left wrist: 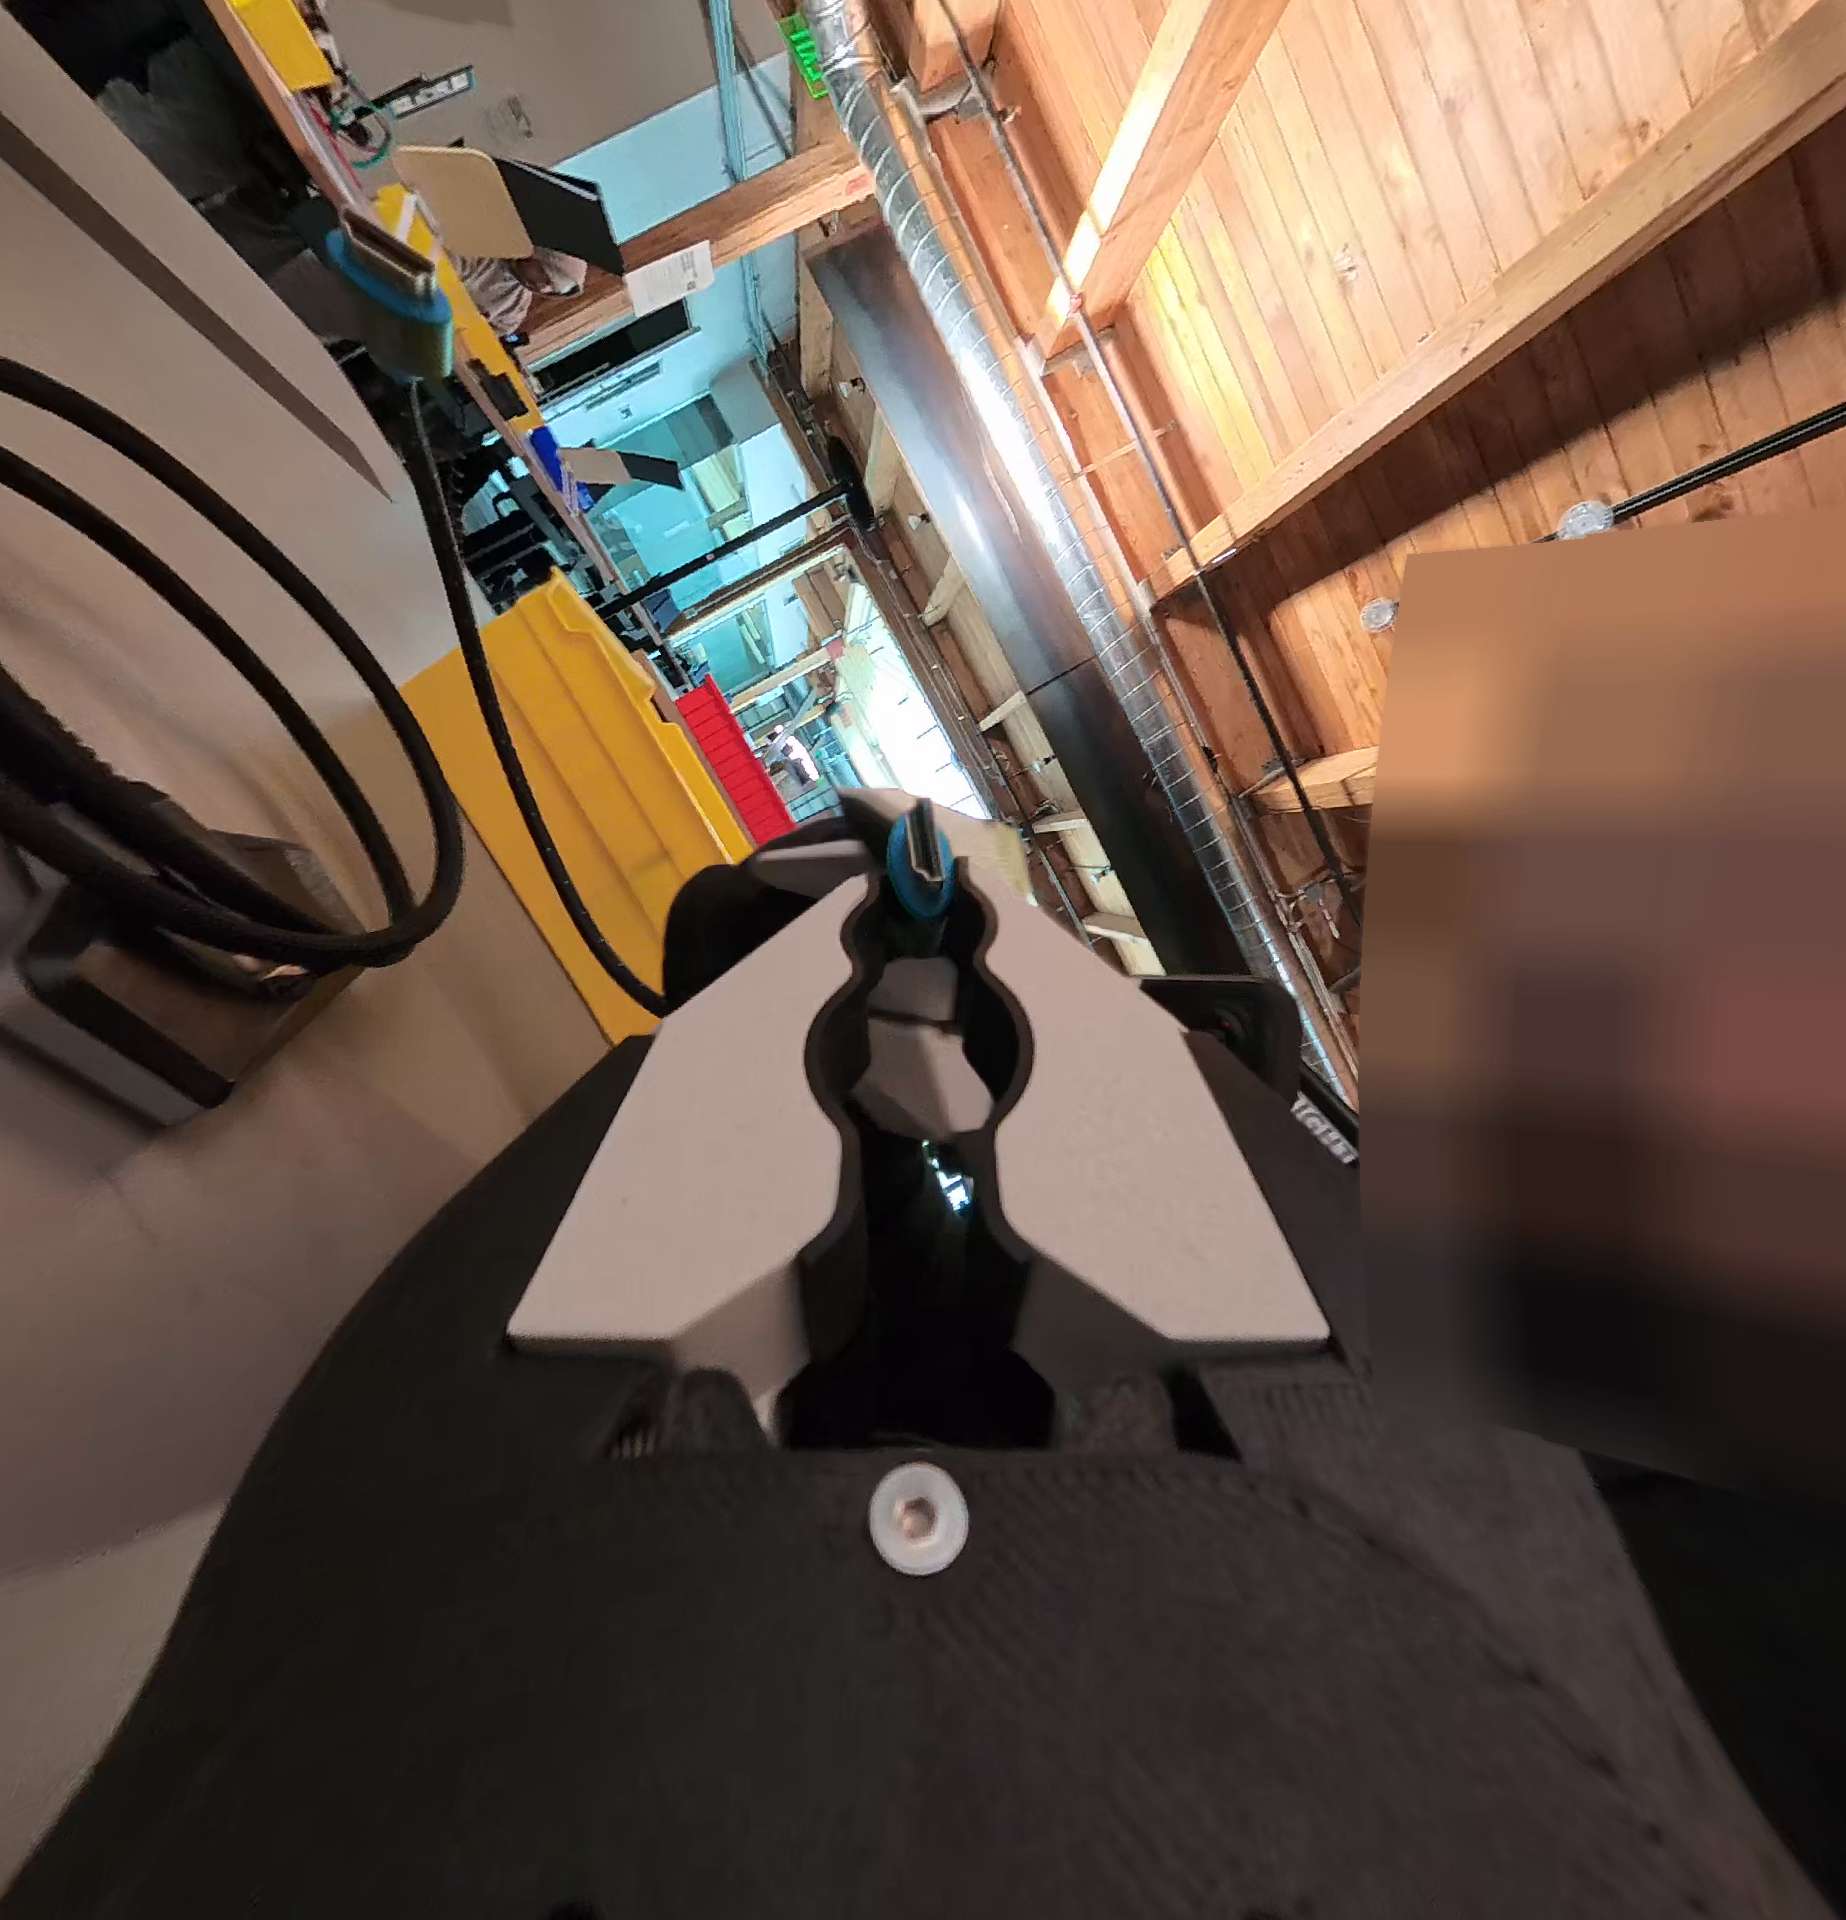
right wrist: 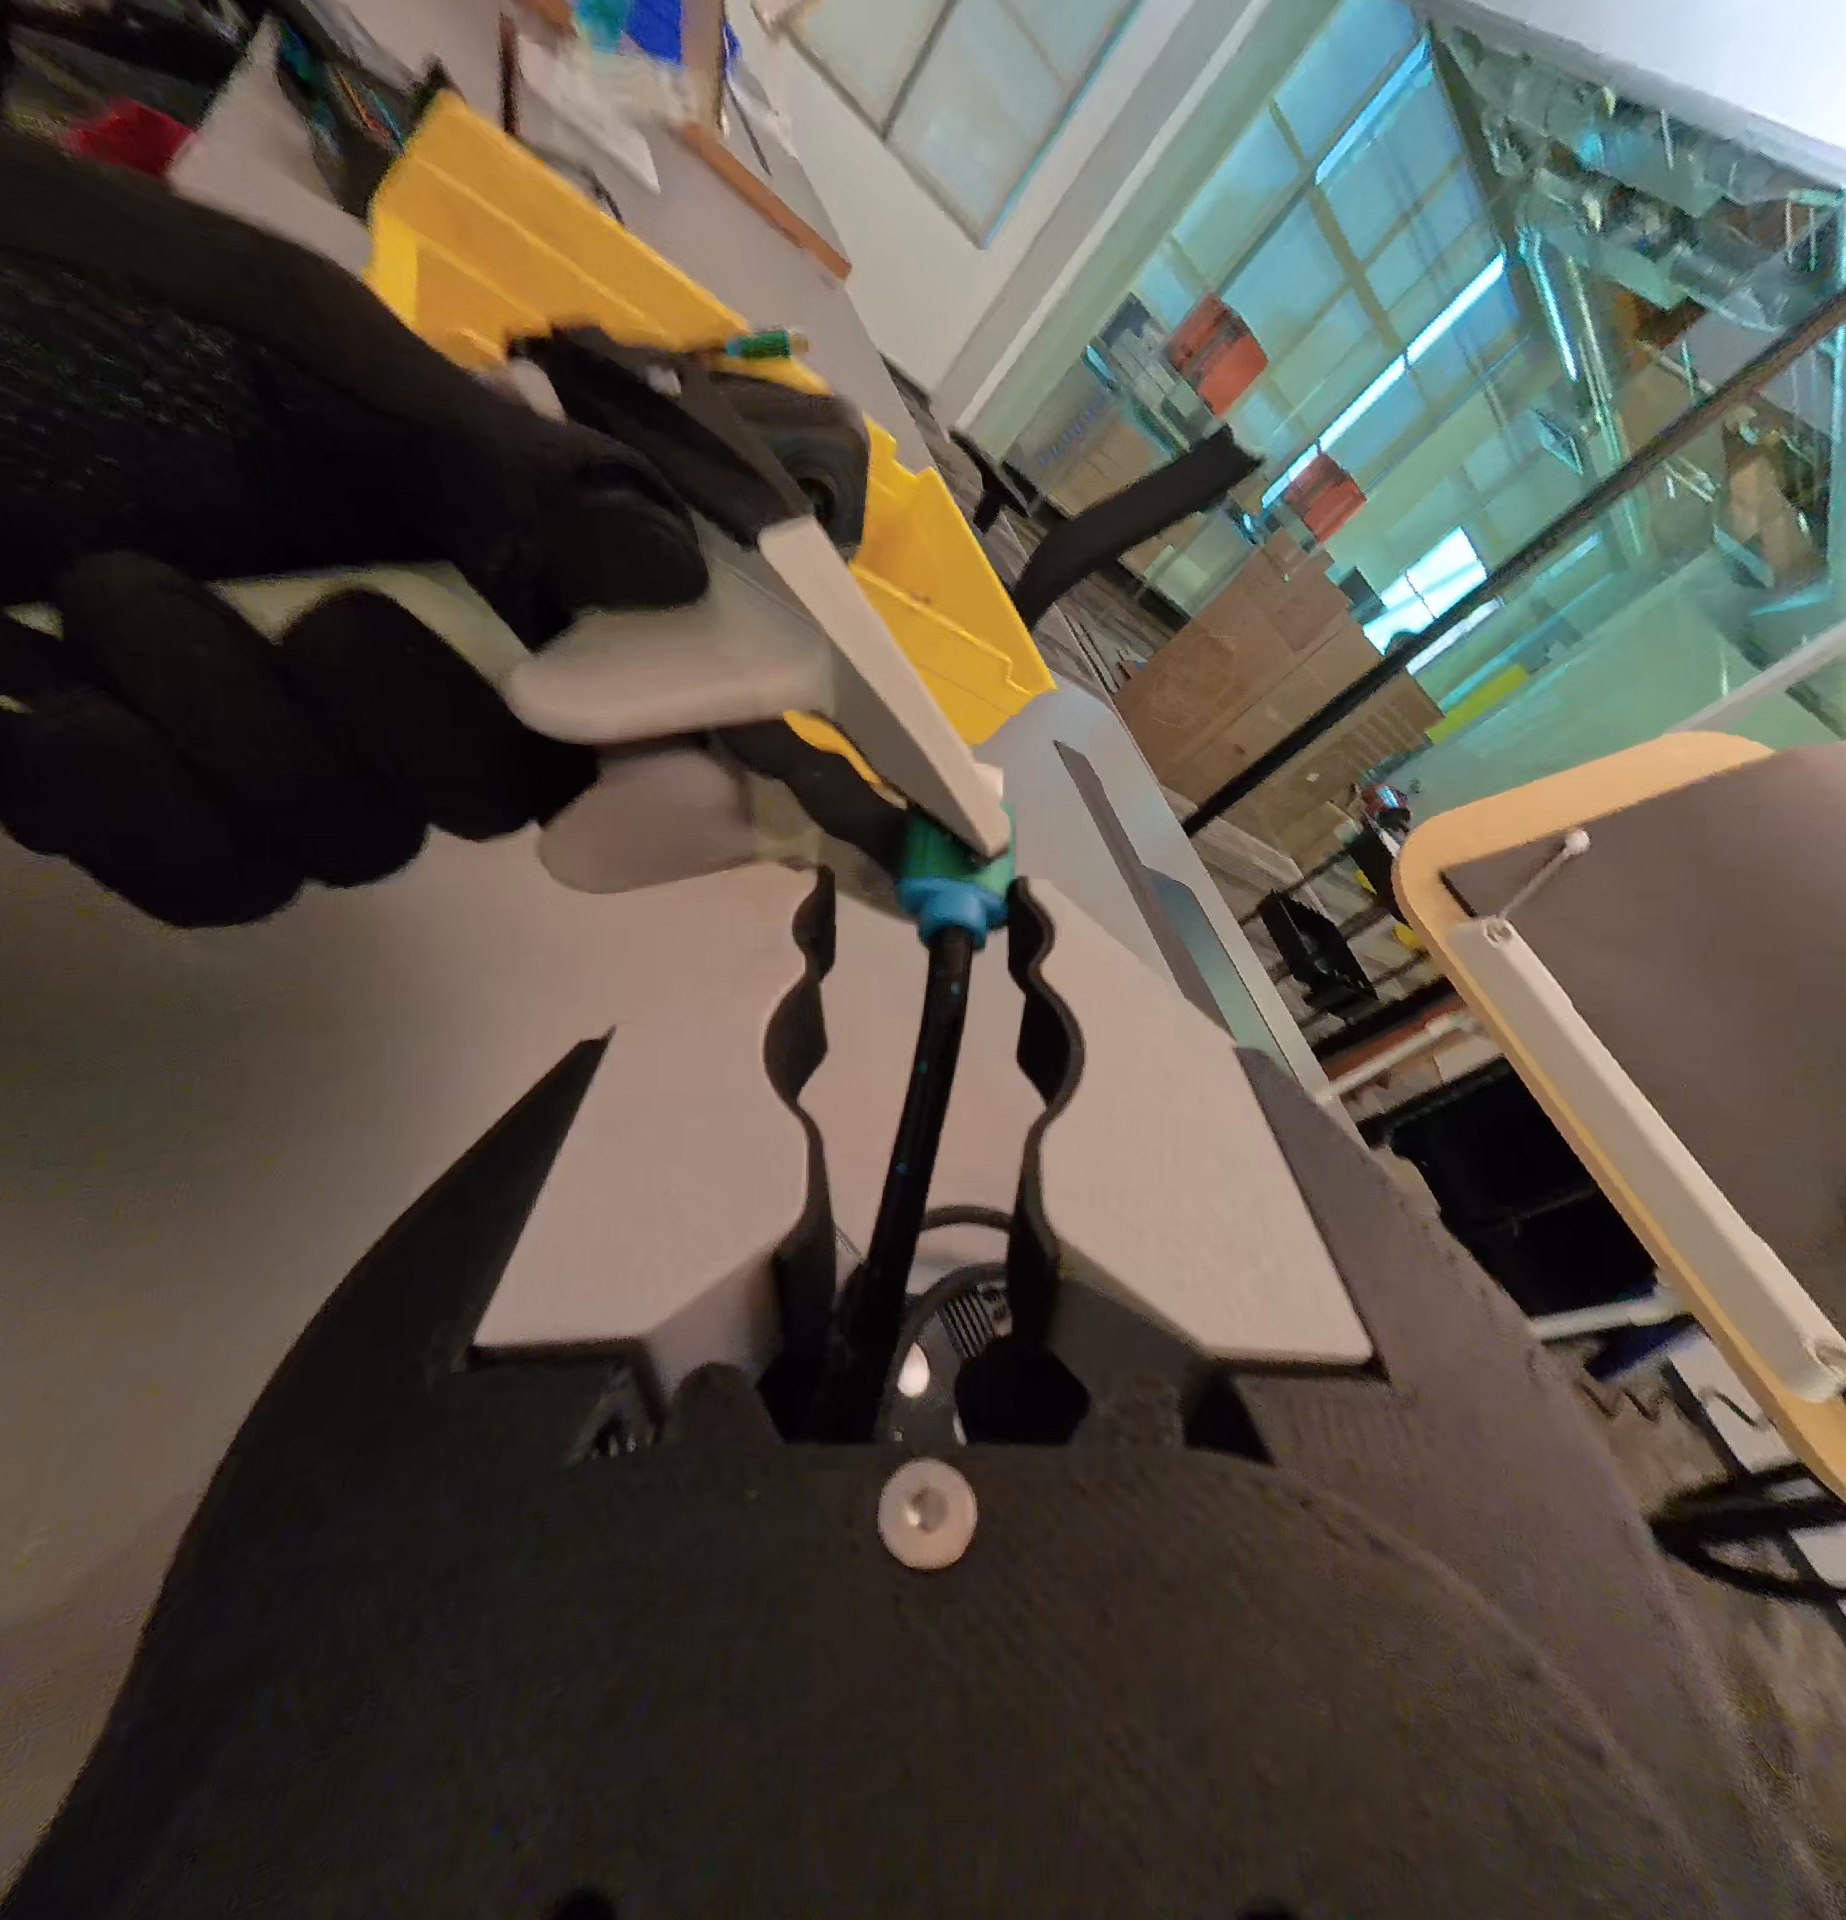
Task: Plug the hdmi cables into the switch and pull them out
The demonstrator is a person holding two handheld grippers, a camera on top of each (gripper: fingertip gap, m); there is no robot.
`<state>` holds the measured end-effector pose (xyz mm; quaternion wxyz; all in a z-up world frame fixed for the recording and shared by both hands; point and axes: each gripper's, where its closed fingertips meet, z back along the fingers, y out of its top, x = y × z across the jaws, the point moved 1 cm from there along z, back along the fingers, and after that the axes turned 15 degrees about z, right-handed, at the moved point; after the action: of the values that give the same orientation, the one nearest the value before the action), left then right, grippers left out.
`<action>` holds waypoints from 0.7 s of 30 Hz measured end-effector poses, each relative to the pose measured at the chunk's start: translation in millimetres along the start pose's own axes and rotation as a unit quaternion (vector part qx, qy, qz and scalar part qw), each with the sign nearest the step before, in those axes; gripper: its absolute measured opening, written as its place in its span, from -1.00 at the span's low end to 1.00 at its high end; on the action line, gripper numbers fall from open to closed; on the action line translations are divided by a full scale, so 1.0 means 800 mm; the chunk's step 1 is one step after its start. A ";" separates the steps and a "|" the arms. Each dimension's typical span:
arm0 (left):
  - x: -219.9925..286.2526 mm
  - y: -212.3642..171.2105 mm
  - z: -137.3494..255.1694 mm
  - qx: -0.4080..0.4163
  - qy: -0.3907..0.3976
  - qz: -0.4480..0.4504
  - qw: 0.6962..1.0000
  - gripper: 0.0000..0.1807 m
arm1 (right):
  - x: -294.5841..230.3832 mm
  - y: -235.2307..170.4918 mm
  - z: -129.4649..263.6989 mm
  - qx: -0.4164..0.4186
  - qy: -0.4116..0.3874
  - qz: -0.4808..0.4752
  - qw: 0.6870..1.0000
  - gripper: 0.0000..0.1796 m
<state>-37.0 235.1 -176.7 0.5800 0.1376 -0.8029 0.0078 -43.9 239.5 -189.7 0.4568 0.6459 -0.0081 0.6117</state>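
Observation:
In the left wrist view my left gripper (left wrist: 917,883) is shut on a blue HDMI plug (left wrist: 914,868), whose metal tip points away from me. The right wrist view shows that gripper (right wrist: 976,821) in a black-gloved hand (right wrist: 223,582), clamped on the same blue-green plug (right wrist: 945,883). My right gripper (right wrist: 924,914) is open, with its fingertips either side of the plug's collar and the black cable (right wrist: 924,1101) running between its fingers. The dark grey switch (left wrist: 119,997) lies on the table at the left with black cables (left wrist: 379,727) looped at it. A second blue plug (left wrist: 389,286) shows at the upper left.
A yellow bin (left wrist: 586,779) and a red bin (left wrist: 732,764) stand beyond the switch; the yellow bin also shows in the right wrist view (right wrist: 586,281). A chair with a wooden-edged seat (right wrist: 1646,997) stands at the right. The grey table (left wrist: 275,1195) carries the switch. Left and right tips are no more than a few centimetres apart.

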 end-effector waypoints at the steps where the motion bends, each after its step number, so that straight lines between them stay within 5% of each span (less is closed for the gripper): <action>1: 0.000 0.001 0.001 0.000 -0.001 0.001 1.000 -0.90 | 0.000 0.006 0.001 0.014 0.004 -0.010 1.000 -0.65; 21: -0.007 -0.004 -0.003 -0.017 -0.004 0.012 1.000 -0.89 | 0.001 -0.005 0.008 0.008 0.026 -0.018 0.999 -0.78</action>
<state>-32.5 233.5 -181.2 0.5786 0.1181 -0.8070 0.0010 -36.5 238.5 -190.8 0.4622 0.6337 0.0201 0.6200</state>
